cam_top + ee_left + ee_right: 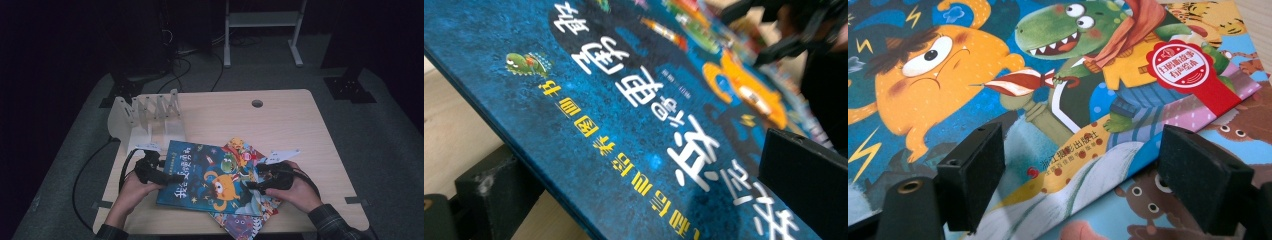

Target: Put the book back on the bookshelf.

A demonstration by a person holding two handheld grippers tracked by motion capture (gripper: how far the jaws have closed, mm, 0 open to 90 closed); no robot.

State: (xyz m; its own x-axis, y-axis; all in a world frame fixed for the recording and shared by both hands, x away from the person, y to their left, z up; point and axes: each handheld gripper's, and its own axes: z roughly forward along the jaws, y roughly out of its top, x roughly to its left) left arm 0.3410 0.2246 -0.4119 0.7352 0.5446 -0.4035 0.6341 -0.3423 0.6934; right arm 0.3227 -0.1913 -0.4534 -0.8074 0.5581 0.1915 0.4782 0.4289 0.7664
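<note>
The left tool (165,176) has its two black jaws closed over the left edge of the blue picture book (210,177): in the left gripper view one jaw lies on the cover and the other sits under the edge, with the light counter (280,125) below, so that side looks raised a little. The right tool (252,186) stands with its jaws wide and holding nothing; in the right gripper view both pads hover apart over the book's lower right corner, where the cover overlaps the second book (240,222) lying beneath and askew. No earlier picture shows how it came to that. The step in hand looks like lifting the top book off the one below, probably to stand it in the white folding rack (145,117) at the counter's far left corner. To do it well, I would keep the left grip firm and deep enough that the cover does not slide out, and bring the right tool to the free right edge, one jaw above and one slipped under that edge alone, so the lower book is not pinched along with it. Raise both sides evenly, keeping the book from sagging or twisting, then tip it upright before carrying it toward a rack slot. The risk, as I judge it, is dragging the lower book.
</note>
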